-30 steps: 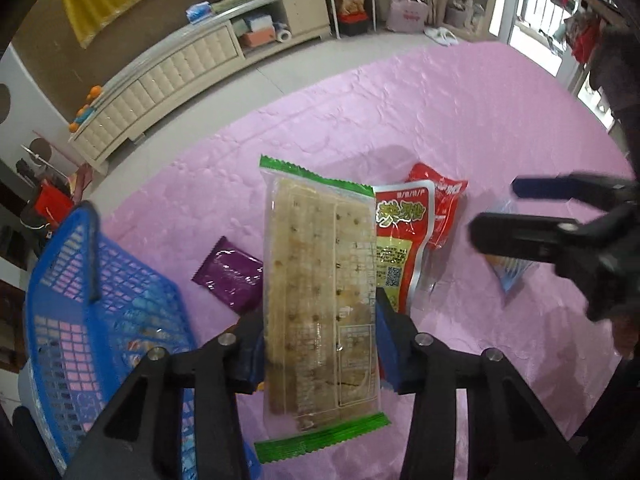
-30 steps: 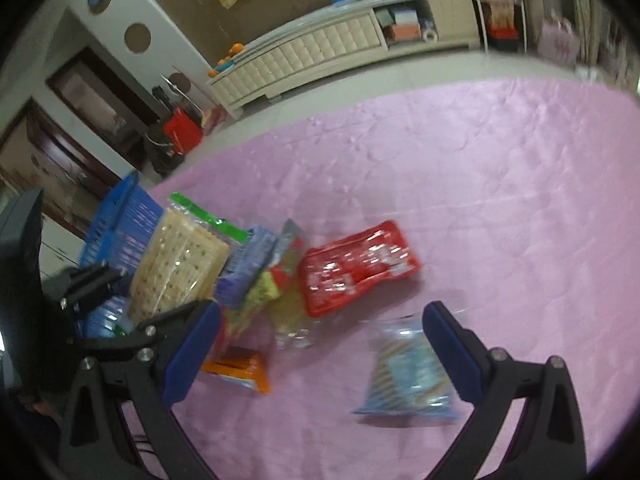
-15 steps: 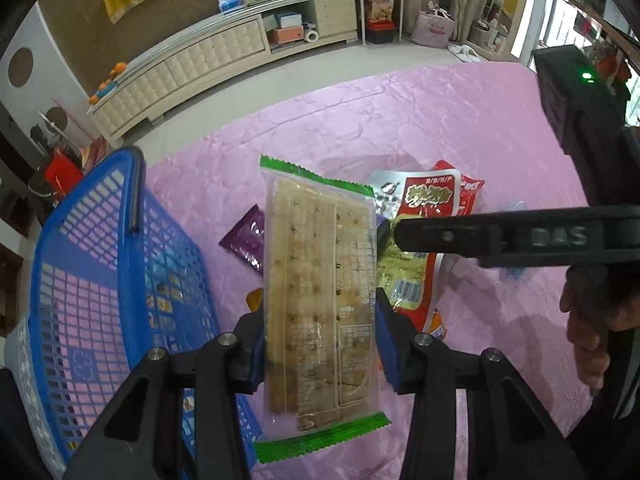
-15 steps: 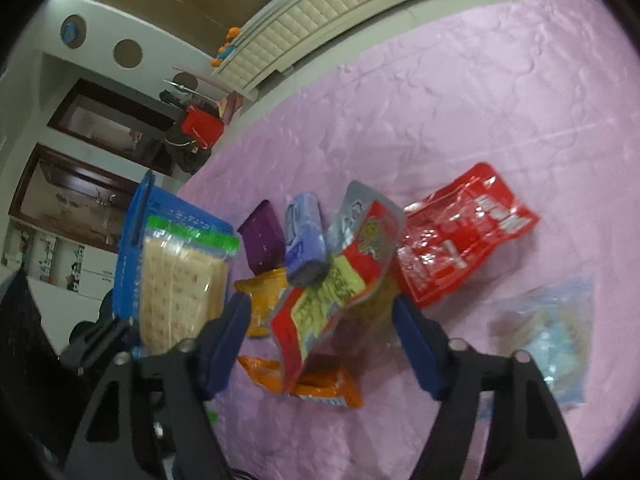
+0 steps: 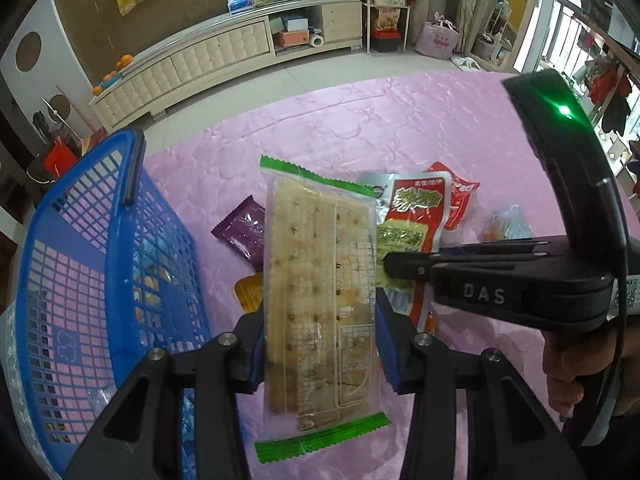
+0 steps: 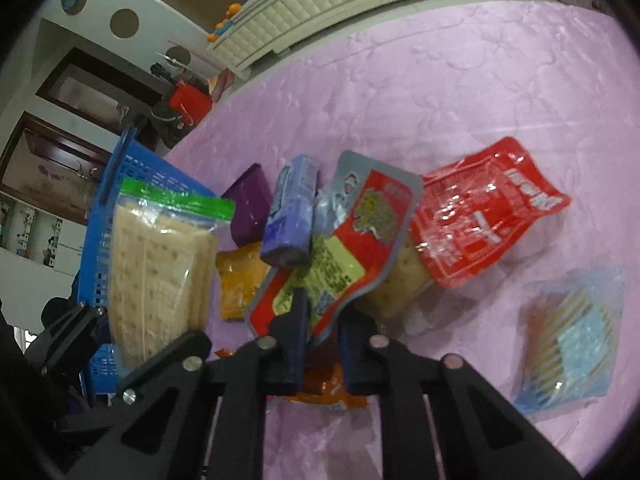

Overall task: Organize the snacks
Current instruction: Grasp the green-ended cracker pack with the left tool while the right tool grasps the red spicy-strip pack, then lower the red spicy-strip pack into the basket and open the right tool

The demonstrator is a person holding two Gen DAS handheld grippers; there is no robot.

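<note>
Two grippers are working at once here. Your left gripper is clamping a long cracker pack across its lower half, both blue pads pressing the clear wrapper, and you're holding it lifted off the pink cloth with its length running away from the camera, green sealed ends front and back. It's sitting just right of the blue basket, which is standing at the table's left edge with a few packets lying inside.

Your right gripper is reaching in low from the right, fingers pointing leftward across the pile, and its jaws are pinched tight on the bottom edge of a red-and-silver pouch; that pouch is rising at a tilt above the other snacks. Your right hand is wrapping the handle at the frame's edge.

Under and around the pouch, a blue-violet roll is leaning against its left side, a purple packet is lying beyond that, a yellow-orange packet is lying flat nearer you, and a red bag is resting to the right. A pale blue bag is lying apart, further right on the cloth.
</note>
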